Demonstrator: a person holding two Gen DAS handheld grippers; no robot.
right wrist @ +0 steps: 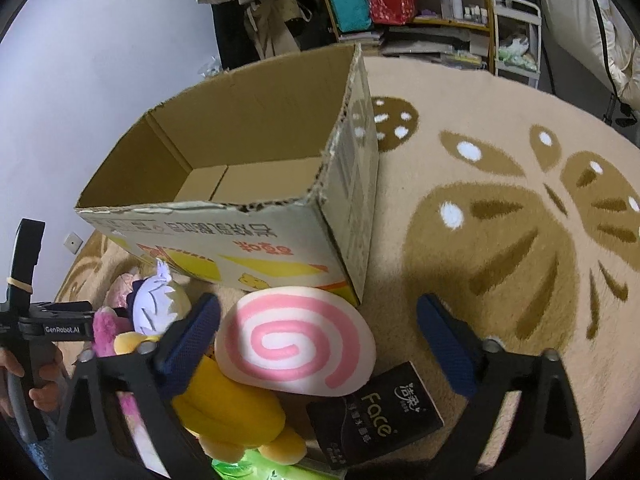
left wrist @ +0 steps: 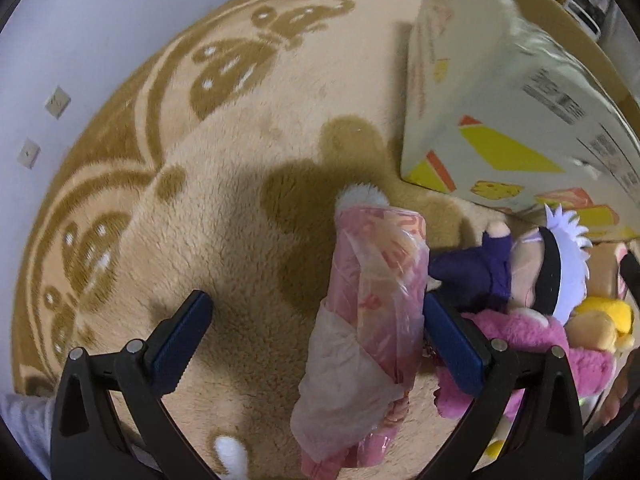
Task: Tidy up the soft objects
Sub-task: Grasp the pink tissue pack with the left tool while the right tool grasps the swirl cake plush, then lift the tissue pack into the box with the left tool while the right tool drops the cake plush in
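While both grippers hang over the toy pile with jaws wide and nothing clamped, the coming move turns on which soft item lies between which pair of fingers.

Item 1. Round beige pile rug with brown butterfly pattern [right wrist: 500,184]: bears everything listed; bare to the right of the pile.

Item 2. Open brown cardboard box with yellow and orange print on its white outer face [right wrist: 256,152]: stands on the rug just behind the pile, mouth up, interior showing bare card; judged the destination.

Item 3. Round white plush cushion with a pink spiral [right wrist: 296,344]: lies flat against the box's front face, between the fingers of the right gripper [right wrist: 318,340], nearer the left pad, apart from the right one. No strong long axis, so any approach angle should serve. Right hand nearest.

Item 4. Pink soft toy in a crinkled clear plastic bag [left wrist: 376,308]: long axis runs away from the camera, white fluffy tip farthest. It lies inside the spread of the left gripper [left wrist: 316,332], close against the right-hand pad, with the left-hand pad well apart.

Item 5. Yellow plush toy [right wrist: 228,400]: beneath the right gripper's left finger, partly under the cushion.

Item 6. Magenta fluffy plush [left wrist: 520,340]: just outside the left gripper's right-hand finger; could snag.

Item 7. Small doll with white spiky hair, black band and purple clothes [left wrist: 532,268]: atop the magenta plush.

Item 8. Black tissue pack with pale lettering [right wrist: 376,412]: beside the cushion, near edge.
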